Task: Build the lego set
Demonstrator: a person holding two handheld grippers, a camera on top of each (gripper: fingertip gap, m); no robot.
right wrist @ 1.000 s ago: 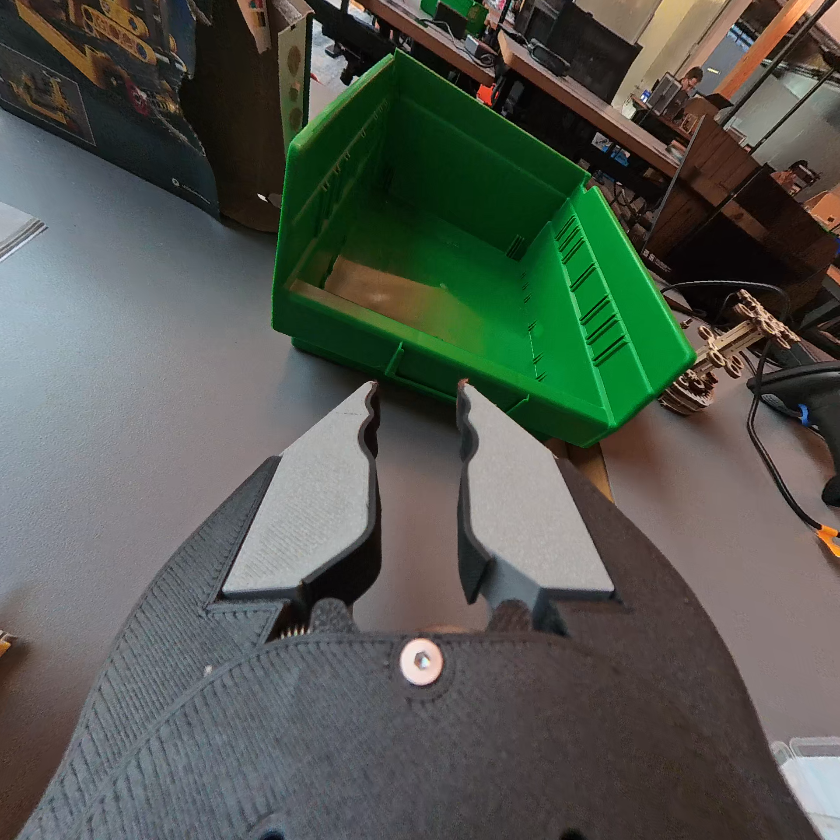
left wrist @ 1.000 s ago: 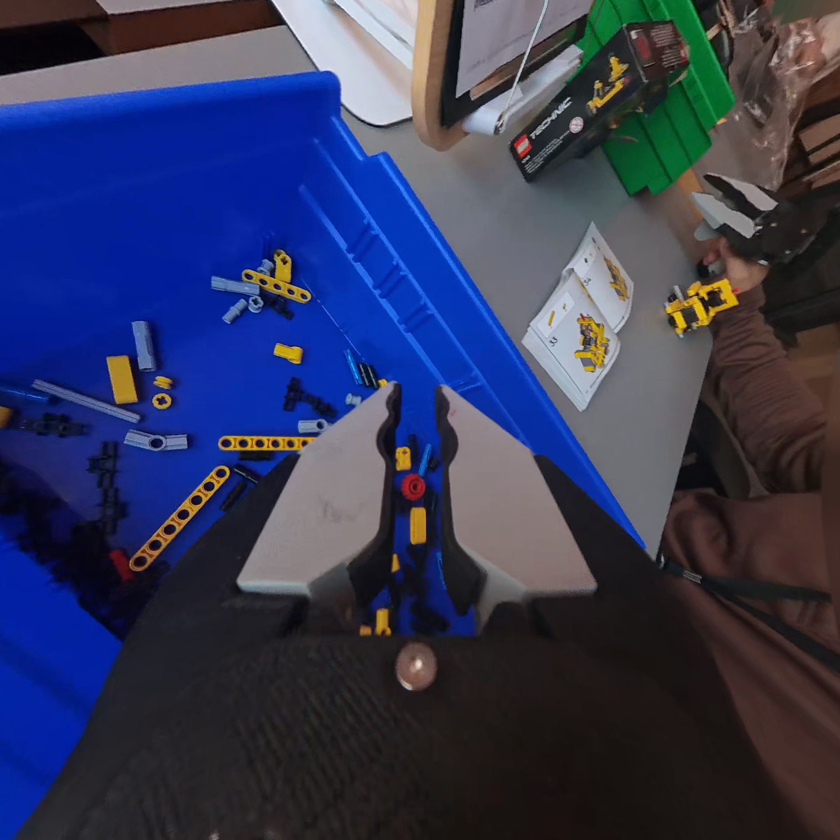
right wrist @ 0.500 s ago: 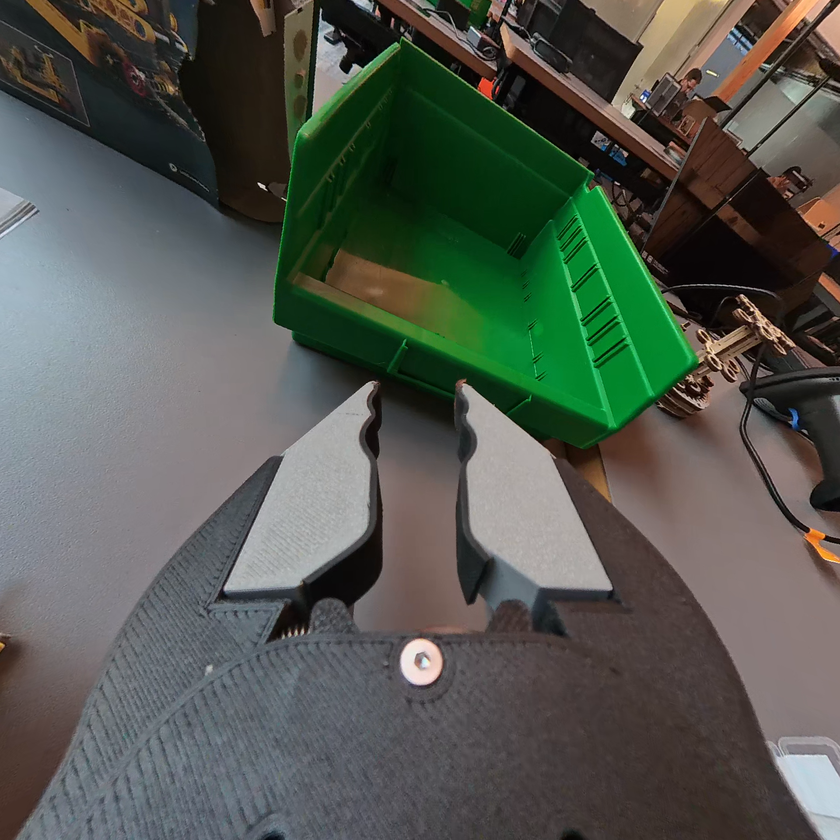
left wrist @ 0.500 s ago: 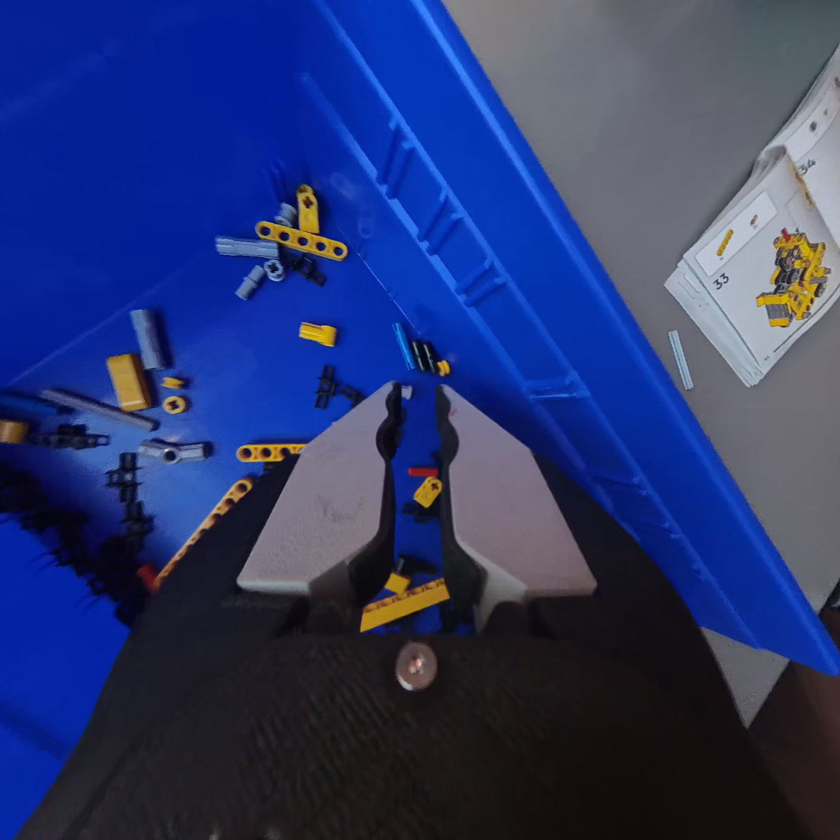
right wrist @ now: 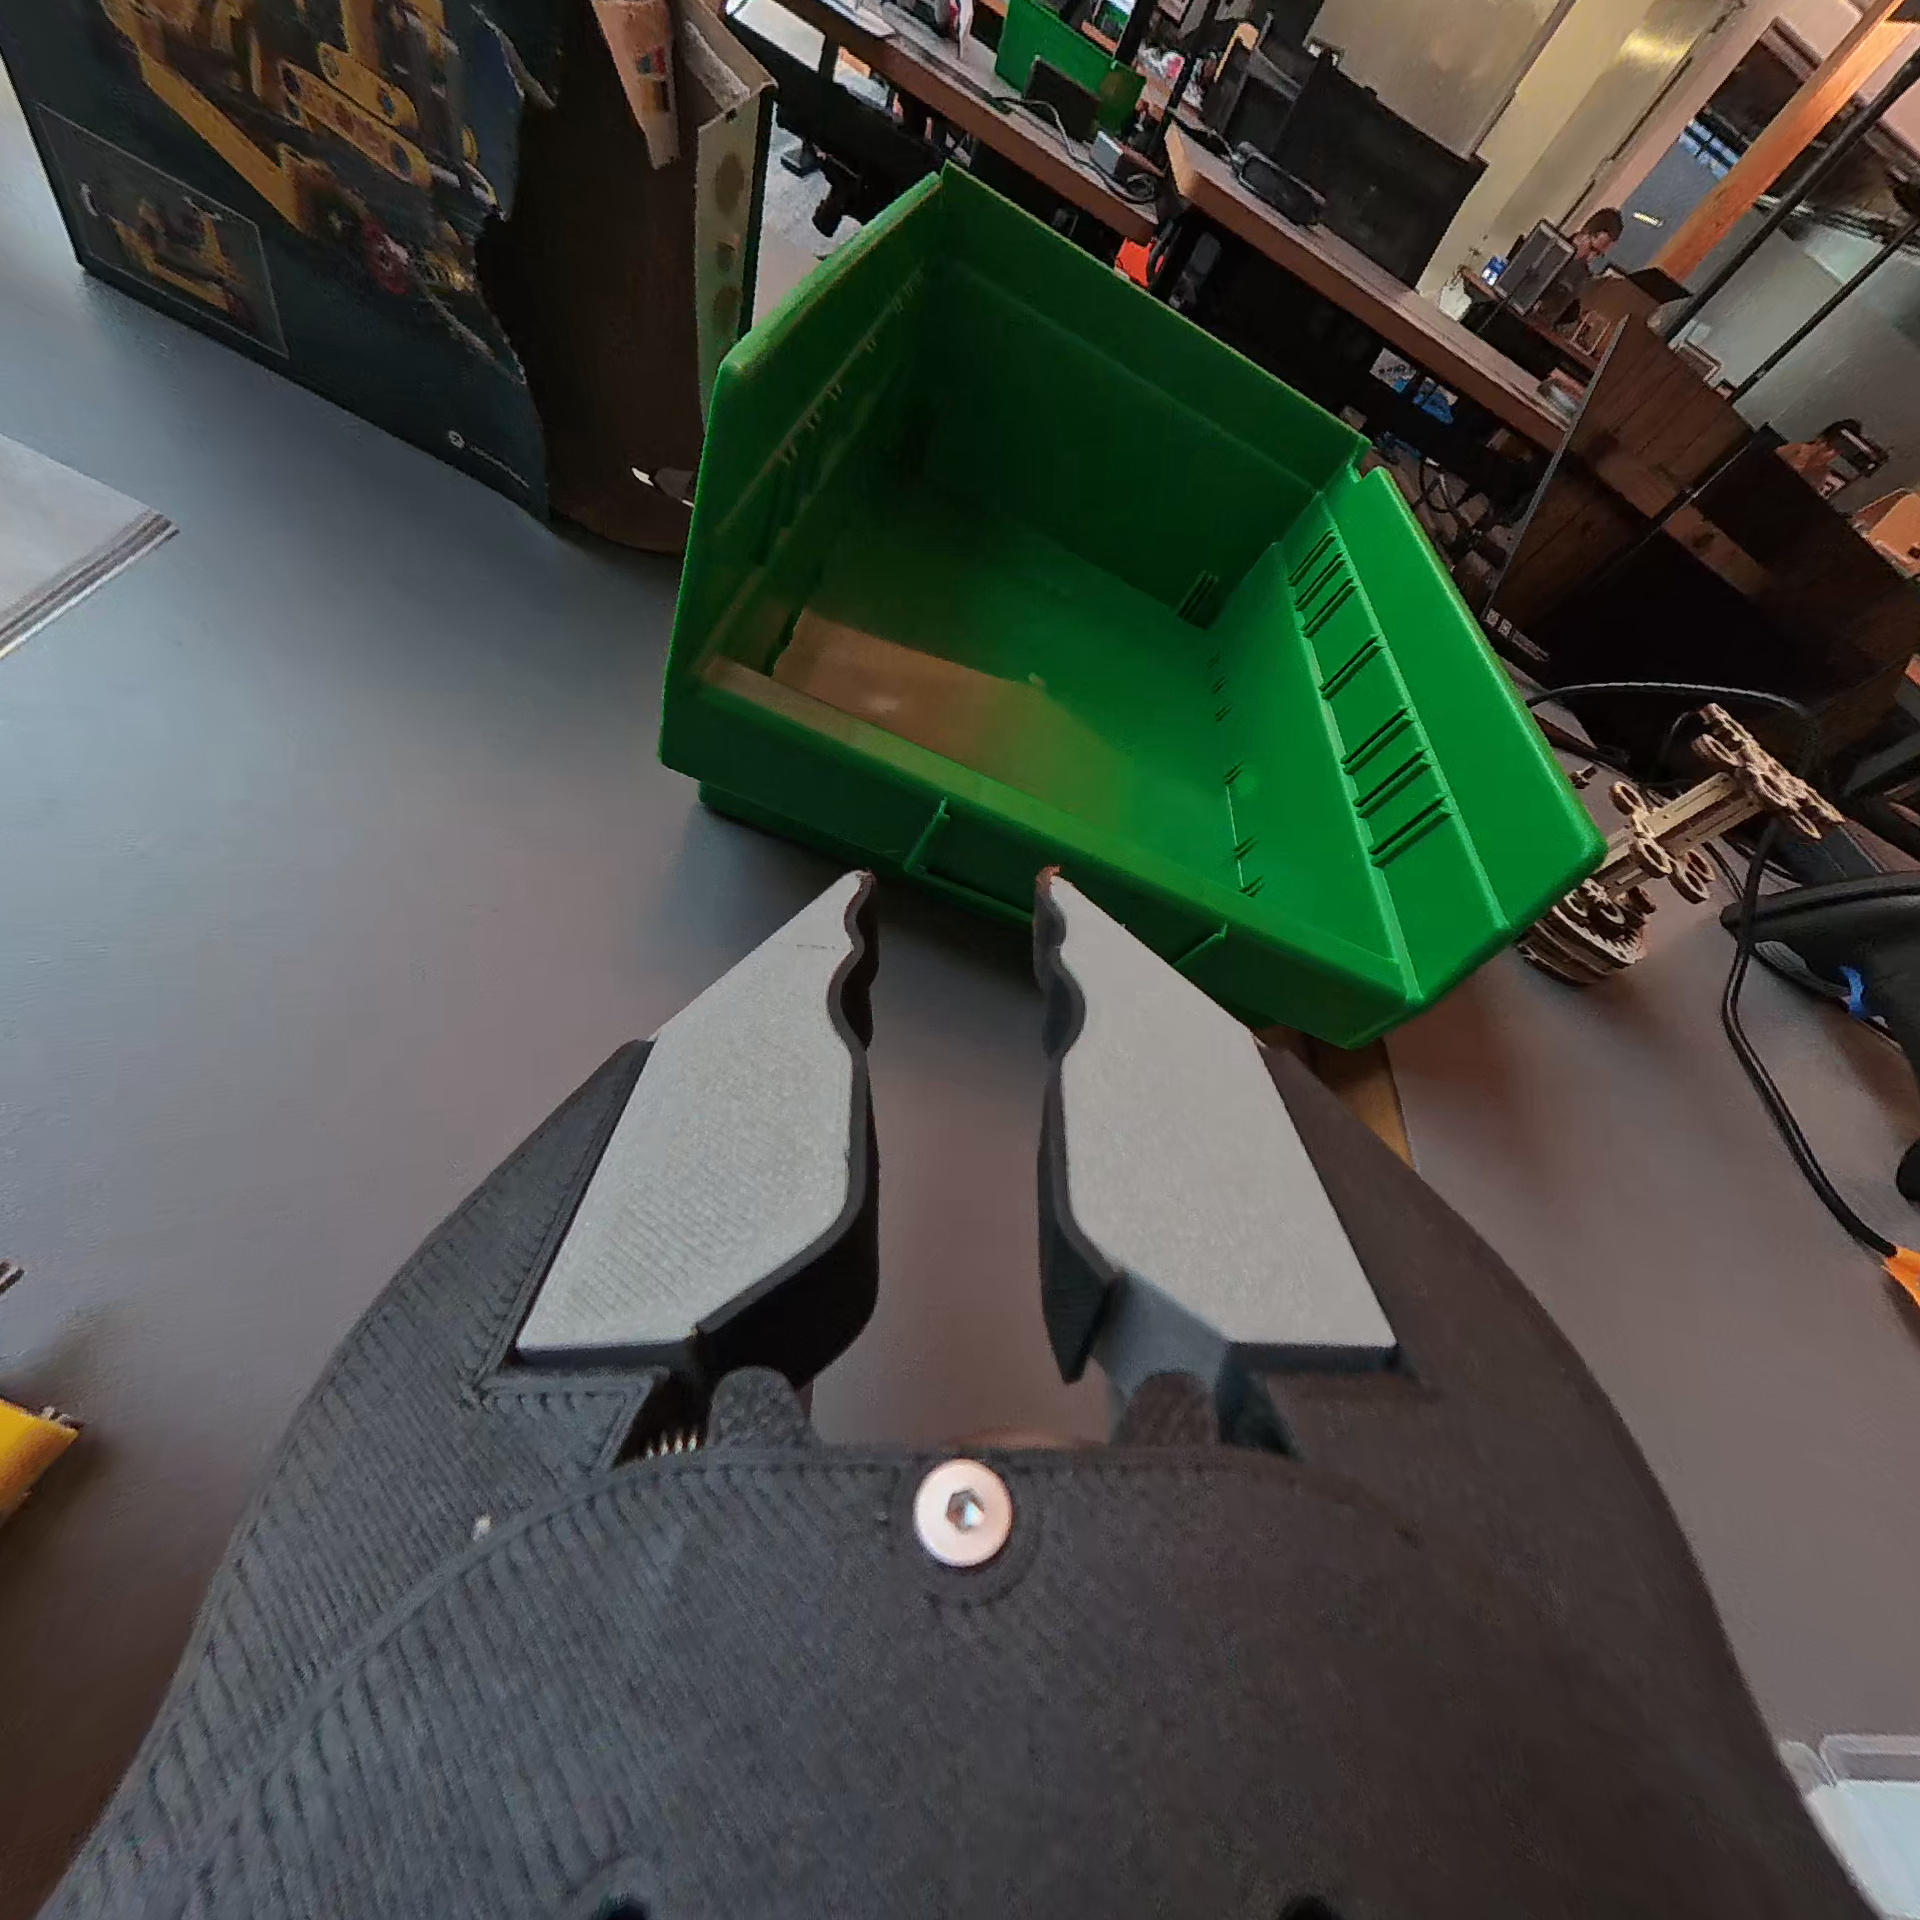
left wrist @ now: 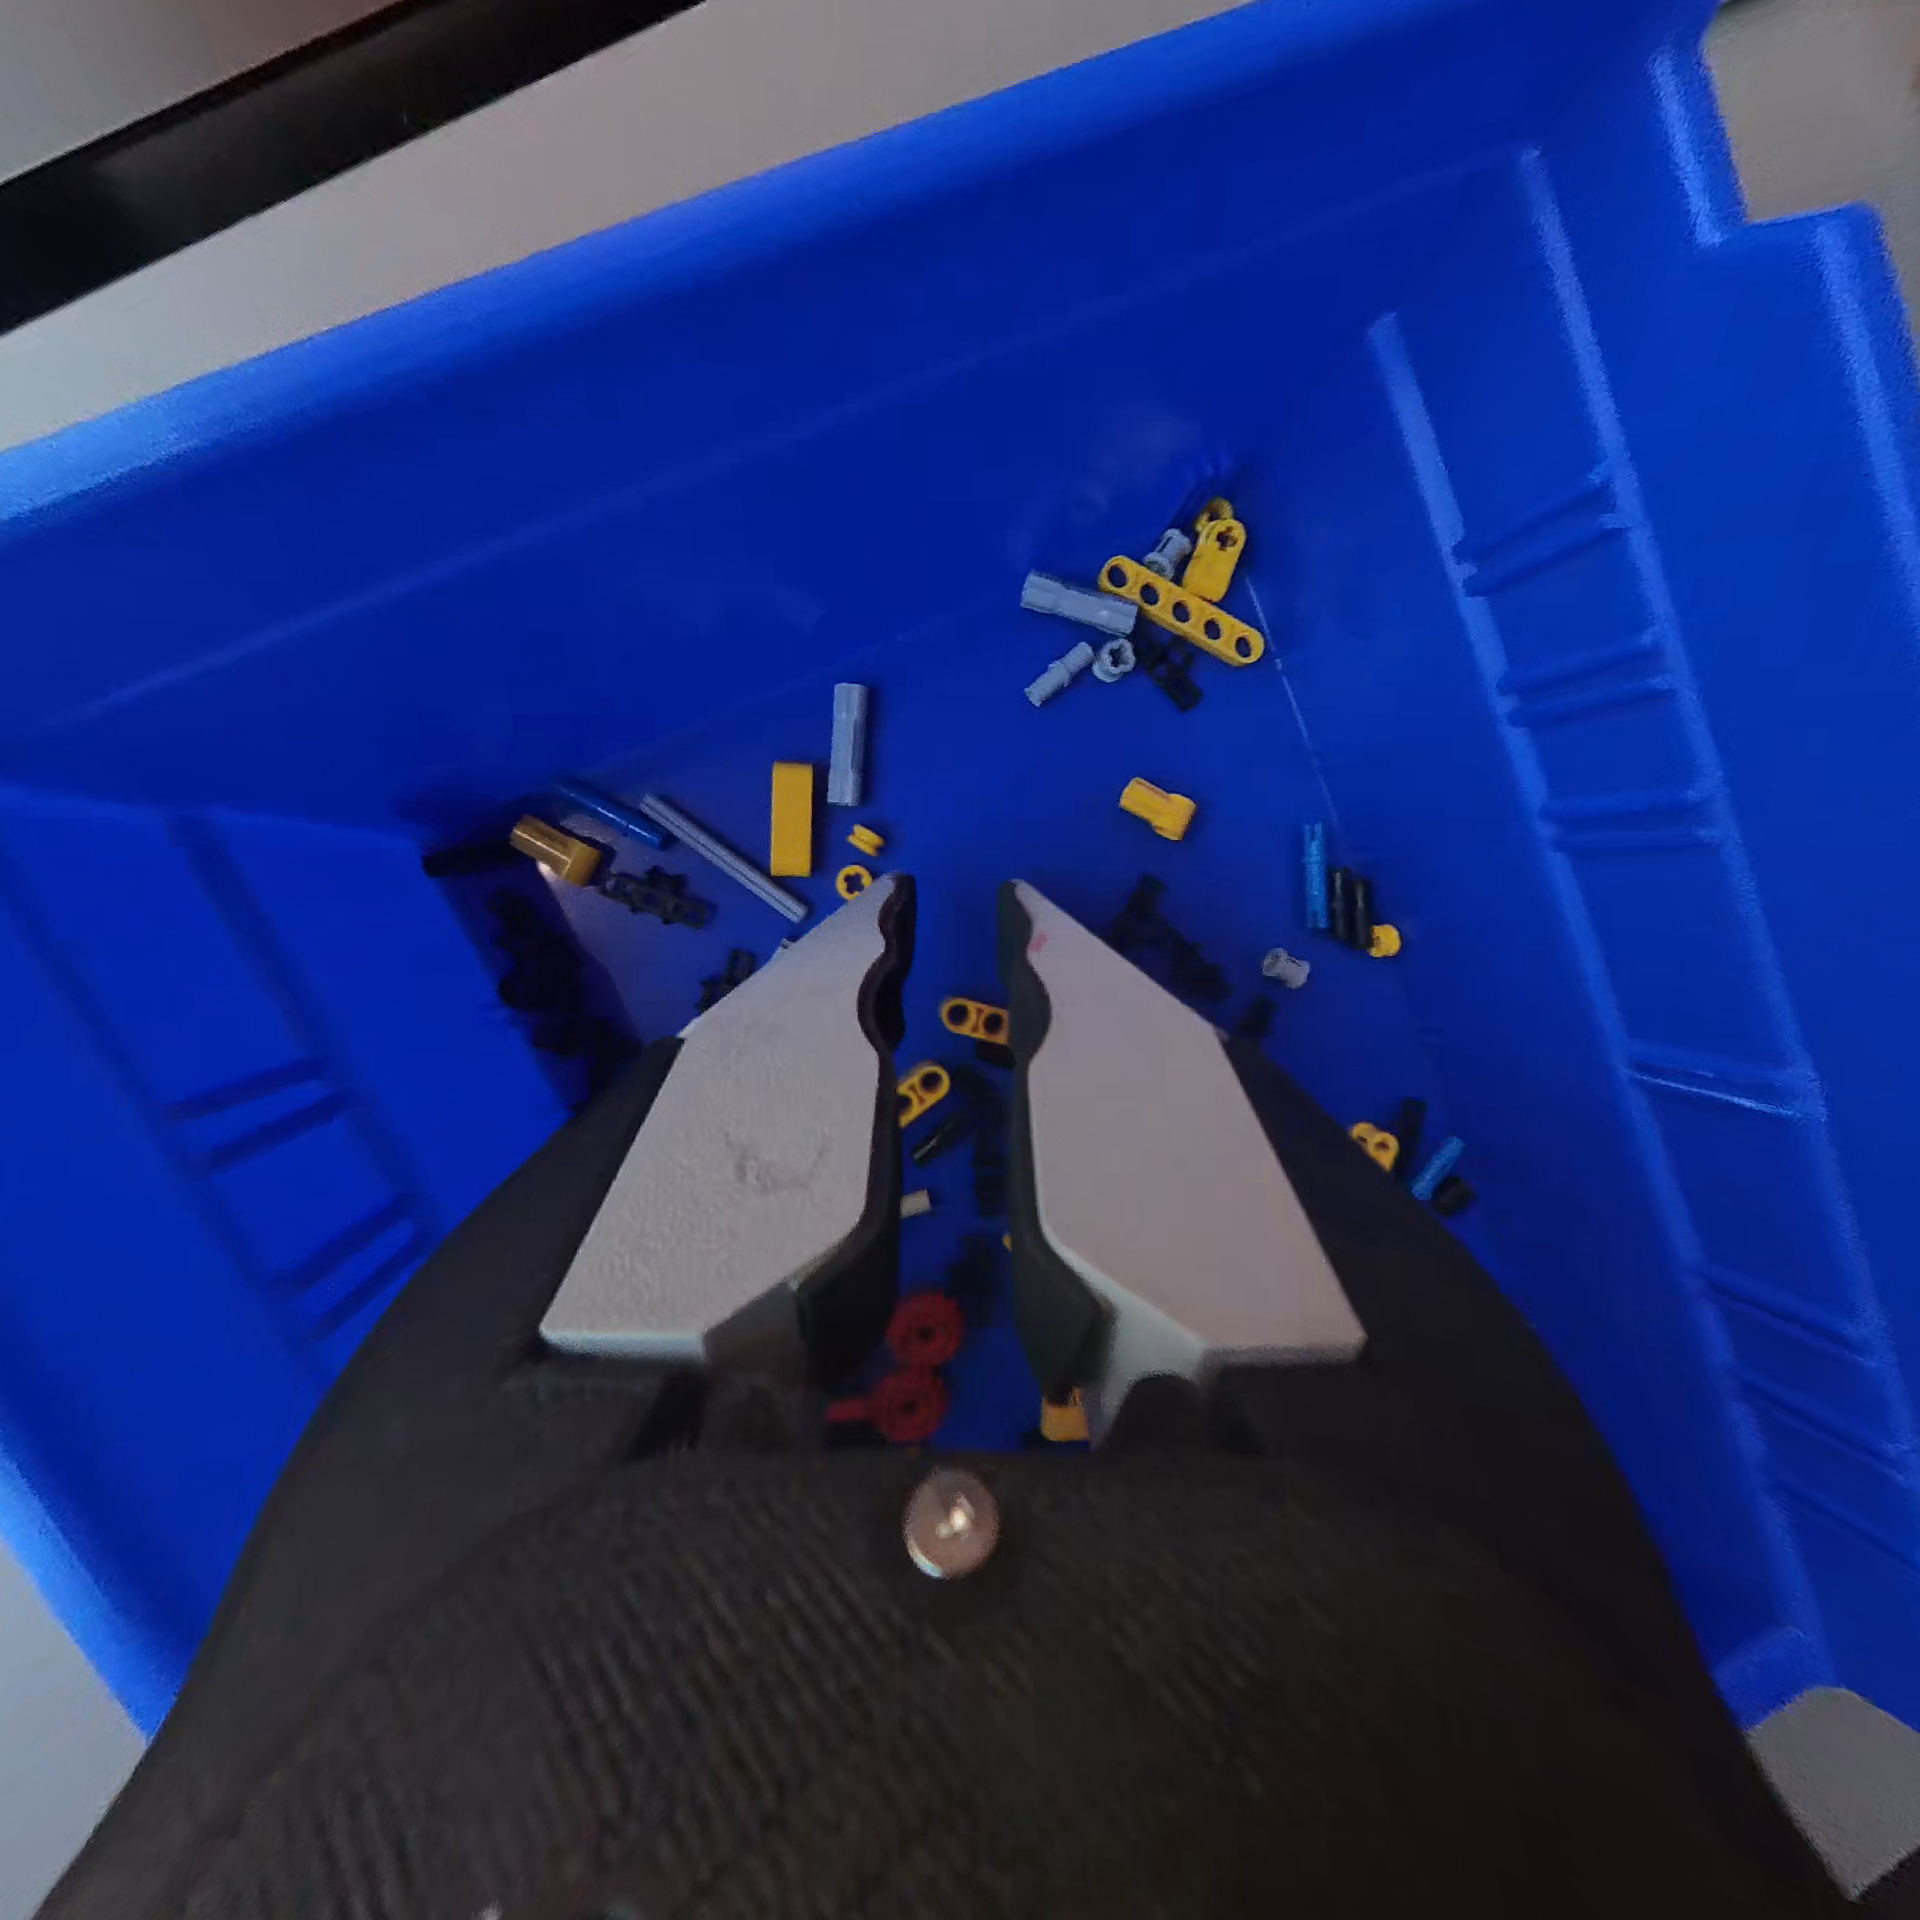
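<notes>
A: How many bins were there, and what was in them?

B: Two. The blue bin [left wrist: 1039, 343] held the loose lego pieces; the green bin [right wrist: 1434, 790] on the grey table [right wrist: 312, 831] held no pieces that I could see, only a pale patch on its floor.

A: Could you count the pieces?

B: Only some. One long yellow beam with holes [left wrist: 1184, 608] lay at about 1 o'clock from the left gripper [left wrist: 951, 899], with a grey connector [left wrist: 1075, 603] just beside it. One yellow flat bar [left wrist: 792, 819] and one grey tube [left wrist: 848, 744] sat side by side at 11 o'clock. One long grey axle [left wrist: 722, 858] lay at 10 o'clock, near a gold-brown block [left wrist: 556, 847]. Two red round pieces [left wrist: 914, 1366] showed low between the fingers. The small black pins were too blurred to count.

A: And the fingers?

B: The left gripper's fingers were spread a little above the bin floor, pinching nothing; a short yellow link [left wrist: 975, 1018] showed in the gap. The right gripper [right wrist: 951, 883] hung over the table with its fingers spread wider, also empty, the green bin at 12 o'clock.

A: Anything else?

B: One lego box [right wrist: 291, 208] stood at 10 o'clock from the right gripper, and one wooden gear model [right wrist: 1662, 852] sat at 2 o'clock beside the green bin.
</notes>
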